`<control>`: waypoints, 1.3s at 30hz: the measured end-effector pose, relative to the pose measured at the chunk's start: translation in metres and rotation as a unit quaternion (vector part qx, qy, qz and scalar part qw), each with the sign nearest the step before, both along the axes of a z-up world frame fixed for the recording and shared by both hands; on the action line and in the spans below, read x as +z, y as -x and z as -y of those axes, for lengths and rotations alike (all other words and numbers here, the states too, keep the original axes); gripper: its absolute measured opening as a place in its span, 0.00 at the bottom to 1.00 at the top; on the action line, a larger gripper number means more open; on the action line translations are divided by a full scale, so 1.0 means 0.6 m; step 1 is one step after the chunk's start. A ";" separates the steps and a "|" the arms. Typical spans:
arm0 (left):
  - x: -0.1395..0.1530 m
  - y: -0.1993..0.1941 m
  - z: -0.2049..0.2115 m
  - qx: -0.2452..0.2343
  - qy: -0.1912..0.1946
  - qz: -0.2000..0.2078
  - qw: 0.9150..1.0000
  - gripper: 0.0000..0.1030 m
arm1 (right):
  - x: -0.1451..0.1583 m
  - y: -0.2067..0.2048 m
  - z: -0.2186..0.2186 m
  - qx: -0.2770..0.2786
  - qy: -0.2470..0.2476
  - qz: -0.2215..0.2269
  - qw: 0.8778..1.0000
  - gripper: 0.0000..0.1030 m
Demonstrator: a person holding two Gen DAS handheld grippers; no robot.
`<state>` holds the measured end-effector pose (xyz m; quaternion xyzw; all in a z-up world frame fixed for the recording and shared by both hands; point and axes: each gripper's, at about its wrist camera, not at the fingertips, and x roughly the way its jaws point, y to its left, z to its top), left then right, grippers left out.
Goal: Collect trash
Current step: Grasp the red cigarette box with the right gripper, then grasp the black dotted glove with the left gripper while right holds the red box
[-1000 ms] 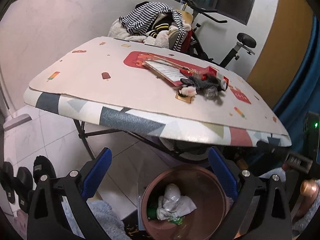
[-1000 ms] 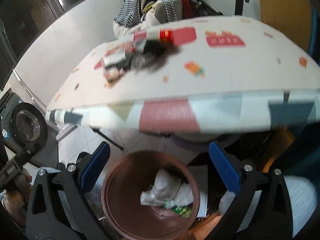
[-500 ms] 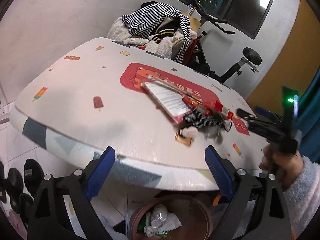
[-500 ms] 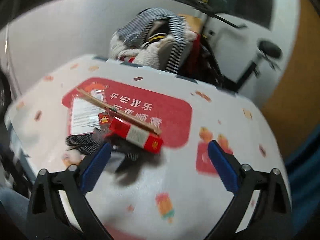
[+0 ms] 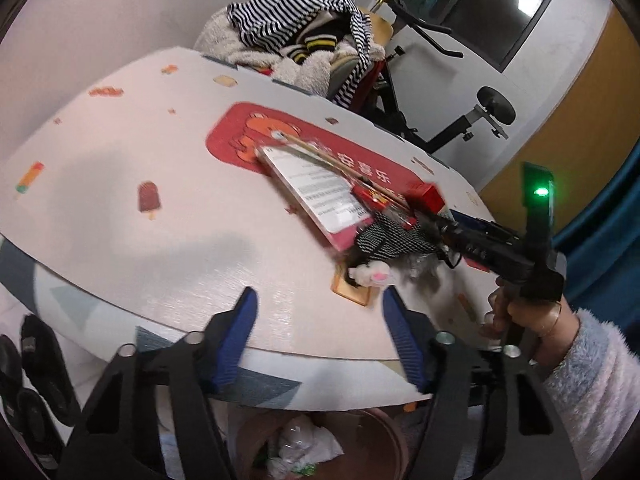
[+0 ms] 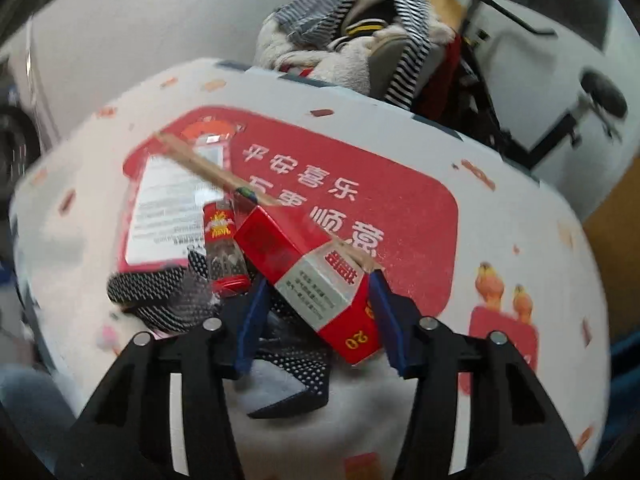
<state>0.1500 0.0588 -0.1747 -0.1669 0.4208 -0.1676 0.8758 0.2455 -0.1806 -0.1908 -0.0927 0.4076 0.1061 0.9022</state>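
Observation:
A pile of trash lies on the printed table (image 5: pixel 132 152): a red cigarette box (image 6: pixel 304 268), a red card with a white label (image 6: pixel 164 208), a wooden chopstick (image 6: pixel 208 168), a small red packet (image 6: pixel 220 232) and a black dotted wrapper (image 6: pixel 160 292). My right gripper (image 6: pixel 318 304) straddles the near end of the red box; its jaws are closing and a thin gap shows at the left pad. In the left wrist view the right gripper (image 5: pixel 452 226) reaches into the pile from the right. My left gripper (image 5: pixel 318 308) hangs over the table's near edge, jaws closing on nothing.
A brown bin (image 5: pixel 256 440) with crumpled white trash stands on the floor under the table's near edge. Behind the table a chair holds piled clothes (image 5: pixel 304 40), with an exercise bike (image 5: pixel 460 132) beside it. Black shoes (image 5: pixel 36 364) lie at the left.
Both grippers have come up from over the bin to the table top. The right one has moved in onto the red box. Both pairs of jaws have narrowed.

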 end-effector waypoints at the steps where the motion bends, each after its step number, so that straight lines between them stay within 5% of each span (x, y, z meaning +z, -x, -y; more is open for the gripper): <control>1: -0.003 -0.003 0.002 -0.001 0.005 -0.003 1.000 0.53 | 0.010 0.010 0.011 -0.006 -0.029 0.012 0.999 0.37; 5: -0.011 -0.016 0.007 -0.003 0.030 -0.020 0.999 0.40 | 0.041 0.051 0.059 -0.046 -0.121 0.051 0.990 0.33; 11: -0.012 -0.045 0.043 -0.020 0.020 -0.016 0.999 0.36 | 0.048 0.116 0.117 -0.090 -0.200 0.062 0.974 0.29; 22: -0.044 -0.135 0.118 -0.051 -0.047 -0.029 0.997 0.35 | 0.031 0.208 0.153 -0.116 -0.232 0.058 0.964 0.28; 25: -0.049 -0.146 0.131 -0.058 -0.062 -0.036 0.996 0.03 | 0.028 0.222 0.161 -0.120 -0.231 0.057 0.964 0.28; 26: -0.045 -0.143 0.131 -0.054 -0.059 -0.031 0.996 0.02 | 0.027 0.225 0.163 -0.122 -0.233 0.057 0.963 0.28; 32: 0.035 -0.128 0.130 -0.063 -0.016 0.030 0.997 0.02 | 0.032 0.234 0.171 -0.126 -0.233 0.067 0.962 0.28; 39: 0.204 -0.125 0.127 -0.070 0.007 0.138 0.988 0.02 | 0.040 0.240 0.181 -0.132 -0.243 0.076 0.958 0.28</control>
